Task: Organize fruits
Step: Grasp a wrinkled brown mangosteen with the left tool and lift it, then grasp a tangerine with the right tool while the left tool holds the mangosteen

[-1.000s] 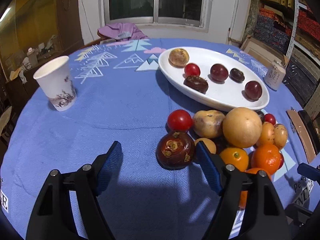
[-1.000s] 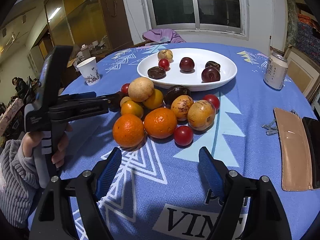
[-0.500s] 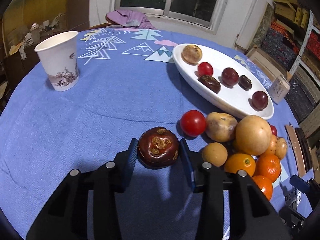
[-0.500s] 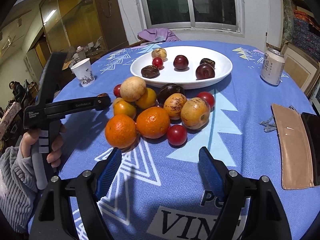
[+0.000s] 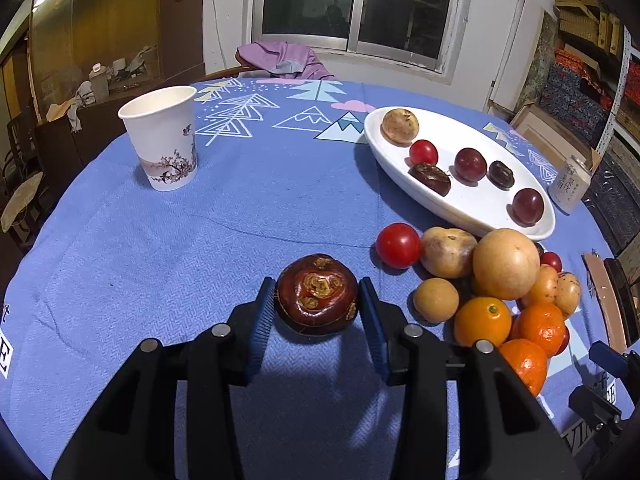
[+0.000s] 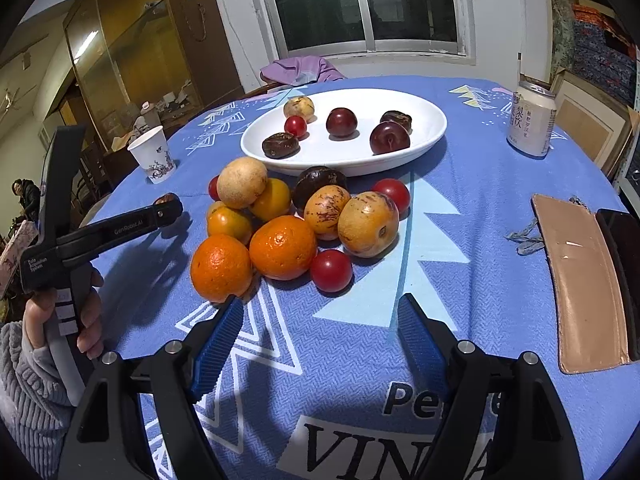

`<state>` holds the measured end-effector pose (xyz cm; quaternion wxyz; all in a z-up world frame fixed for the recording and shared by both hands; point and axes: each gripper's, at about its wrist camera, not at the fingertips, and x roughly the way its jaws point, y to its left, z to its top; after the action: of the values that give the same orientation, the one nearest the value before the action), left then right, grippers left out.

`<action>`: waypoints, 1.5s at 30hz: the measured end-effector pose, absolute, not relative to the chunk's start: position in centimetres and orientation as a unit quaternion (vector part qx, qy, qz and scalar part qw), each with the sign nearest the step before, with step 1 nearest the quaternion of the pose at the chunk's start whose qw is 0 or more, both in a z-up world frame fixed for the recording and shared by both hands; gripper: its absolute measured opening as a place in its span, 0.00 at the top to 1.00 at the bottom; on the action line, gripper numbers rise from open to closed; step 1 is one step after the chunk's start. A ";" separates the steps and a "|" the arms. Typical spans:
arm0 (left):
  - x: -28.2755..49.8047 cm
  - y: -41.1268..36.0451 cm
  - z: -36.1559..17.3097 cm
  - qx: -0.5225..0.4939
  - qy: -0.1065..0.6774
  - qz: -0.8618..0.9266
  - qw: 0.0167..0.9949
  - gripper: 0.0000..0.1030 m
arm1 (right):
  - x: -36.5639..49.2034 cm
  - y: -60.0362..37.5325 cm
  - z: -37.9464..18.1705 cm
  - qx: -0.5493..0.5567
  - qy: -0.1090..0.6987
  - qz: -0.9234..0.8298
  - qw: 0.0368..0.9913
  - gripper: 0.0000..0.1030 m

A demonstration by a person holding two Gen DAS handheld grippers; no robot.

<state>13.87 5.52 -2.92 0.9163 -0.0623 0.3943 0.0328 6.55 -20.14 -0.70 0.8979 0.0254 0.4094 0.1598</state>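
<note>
My left gripper (image 5: pixel 317 307) is shut on a dark brown-red fruit (image 5: pixel 316 294) with a tan scarred top, held left of the fruit pile. The gripper also shows from the side in the right wrist view (image 6: pixel 170 210), with the fruit (image 6: pixel 165 199) at its tip. The pile holds oranges (image 6: pixel 282 246), tan fruits (image 6: pixel 368 223) and red tomatoes (image 6: pixel 331 270). A white oval plate (image 6: pixel 424 136) behind it carries plums, a tomato and dark fruits. My right gripper (image 6: pixel 320 336) is open and empty, just before the pile.
A paper cup (image 5: pixel 162 138) stands at the far left of the blue tablecloth. A drink can (image 6: pixel 531 119) stands right of the plate. A brown wallet (image 6: pixel 580 284) and a dark phone lie at the right edge.
My left gripper closed on the dark brown-red fruit and drew it left, away from the pile. My right gripper moved slightly closer to the pile and stayed open.
</note>
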 end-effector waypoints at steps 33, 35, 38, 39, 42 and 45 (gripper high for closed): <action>13.7 6.8 -2.6 -0.072 0.400 0.020 0.913 0.60 | 7.3 -12.1 -1.1 -0.040 0.412 0.241 0.878 0.40; 13.7 6.8 -2.6 -0.073 0.400 0.017 0.913 0.60 | 8.3 -12.1 -1.5 -0.020 0.427 0.235 0.873 0.44; 13.7 6.5 -2.5 -0.068 0.400 0.012 0.914 0.60 | 9.5 -12.1 -1.8 0.007 0.440 0.239 0.865 0.54; 13.8 6.4 -2.5 -0.066 0.400 0.011 0.914 0.60 | 9.8 -12.1 -1.9 0.013 0.442 0.240 0.864 0.54; 13.8 6.3 -2.8 -0.062 0.404 0.010 0.913 0.60 | 10.2 -11.6 -2.2 0.009 0.443 0.240 0.864 0.54; 13.9 6.3 -3.0 -0.061 0.407 0.011 0.911 0.60 | 10.0 -11.3 -2.2 0.001 0.437 0.239 0.867 0.54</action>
<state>13.94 6.27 -3.02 0.9112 -0.0610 0.4073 0.0108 10.05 -11.33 -2.24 0.8673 0.0007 0.4366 0.2389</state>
